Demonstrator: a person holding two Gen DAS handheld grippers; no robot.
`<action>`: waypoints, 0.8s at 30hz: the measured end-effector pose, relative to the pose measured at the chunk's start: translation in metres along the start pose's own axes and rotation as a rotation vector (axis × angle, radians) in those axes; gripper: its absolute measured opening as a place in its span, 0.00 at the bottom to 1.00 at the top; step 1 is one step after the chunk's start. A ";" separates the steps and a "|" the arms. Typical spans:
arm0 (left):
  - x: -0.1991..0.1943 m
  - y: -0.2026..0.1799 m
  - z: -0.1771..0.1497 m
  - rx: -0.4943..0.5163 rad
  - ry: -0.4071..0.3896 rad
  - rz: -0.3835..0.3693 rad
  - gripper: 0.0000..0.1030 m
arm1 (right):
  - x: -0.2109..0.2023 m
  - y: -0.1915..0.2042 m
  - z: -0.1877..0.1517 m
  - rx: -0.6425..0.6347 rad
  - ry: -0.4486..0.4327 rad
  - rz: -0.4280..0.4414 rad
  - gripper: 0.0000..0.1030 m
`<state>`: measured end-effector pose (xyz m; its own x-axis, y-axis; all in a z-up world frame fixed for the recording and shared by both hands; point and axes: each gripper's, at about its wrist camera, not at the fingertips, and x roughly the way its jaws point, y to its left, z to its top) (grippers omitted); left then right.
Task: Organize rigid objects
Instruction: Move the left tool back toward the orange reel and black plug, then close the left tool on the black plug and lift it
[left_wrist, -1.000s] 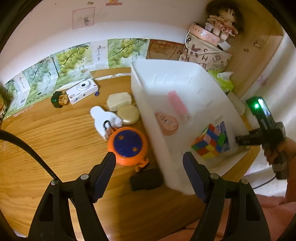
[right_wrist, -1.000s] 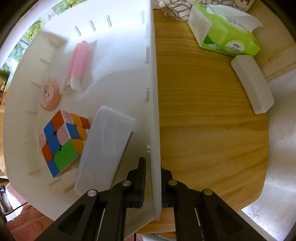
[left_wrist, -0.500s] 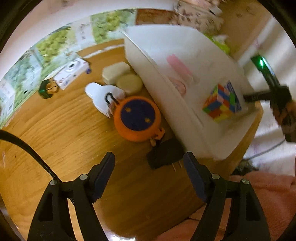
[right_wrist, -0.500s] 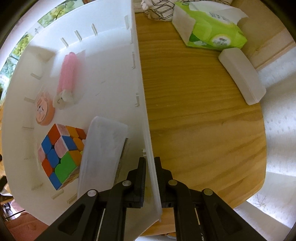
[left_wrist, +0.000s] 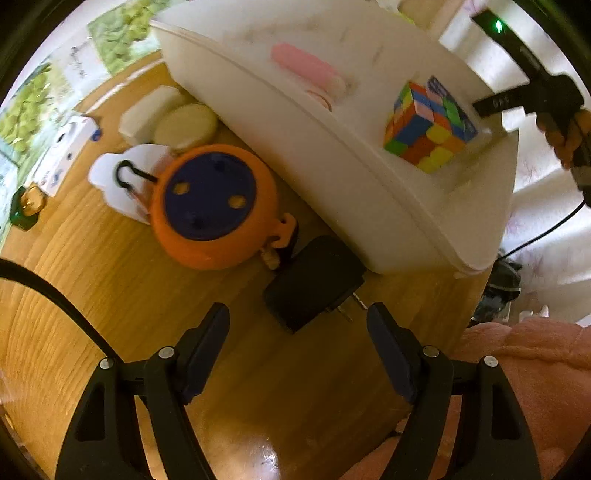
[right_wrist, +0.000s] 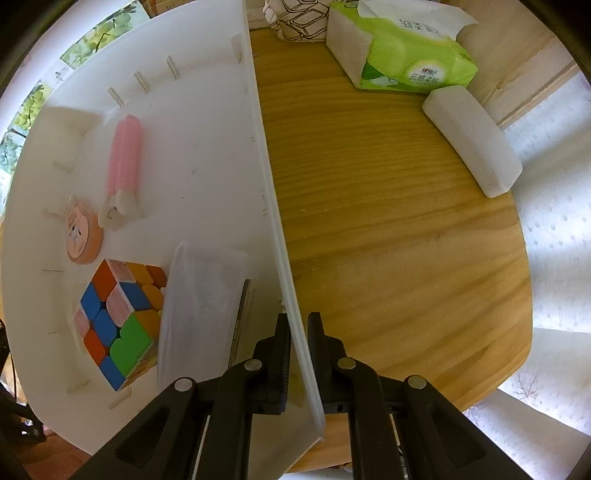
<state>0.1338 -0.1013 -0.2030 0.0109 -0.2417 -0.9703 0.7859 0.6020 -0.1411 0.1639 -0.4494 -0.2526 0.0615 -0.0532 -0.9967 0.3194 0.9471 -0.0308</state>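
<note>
My right gripper (right_wrist: 295, 325) clamps the white bin's (right_wrist: 207, 140) wall; my left gripper (left_wrist: 298, 325) hangs spread and empty over the black plug adapter (left_wrist: 314, 282).

Only my left view shows the adapter on the wooden table (left_wrist: 110, 302), just beside the bin, with the orange reel (left_wrist: 212, 206) next to it; only my right view shows the green tissue pack (right_wrist: 410, 55) and white case (right_wrist: 472, 138) beyond the bin; the cube (right_wrist: 118, 321) inside shows in both.

Right gripper (right_wrist: 295, 328) clamped on white bin (right_wrist: 207, 122) wall. Inside, left: colour cube (right_wrist: 114, 325), pink tube (right_wrist: 125, 155), round disc (right_wrist: 83, 236), clear case (right_wrist: 203, 306). Right, far on wooden table (right_wrist: 388, 240): green tissue pack (right_wrist: 402, 51), white case (right_wrist: 472, 140).
</note>
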 end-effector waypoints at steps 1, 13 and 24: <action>0.003 -0.002 0.001 0.008 0.009 -0.002 0.77 | 0.000 -0.001 0.000 0.003 -0.001 0.001 0.10; 0.022 -0.016 0.012 0.066 0.013 0.052 0.76 | -0.001 -0.002 -0.003 -0.003 -0.008 0.004 0.10; 0.017 -0.027 0.020 0.105 -0.019 0.053 0.66 | 0.000 -0.002 -0.006 -0.005 -0.013 0.010 0.10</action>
<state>0.1247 -0.1368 -0.2116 0.0648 -0.2266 -0.9718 0.8444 0.5315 -0.0676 0.1574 -0.4494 -0.2529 0.0770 -0.0480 -0.9959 0.3140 0.9492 -0.0215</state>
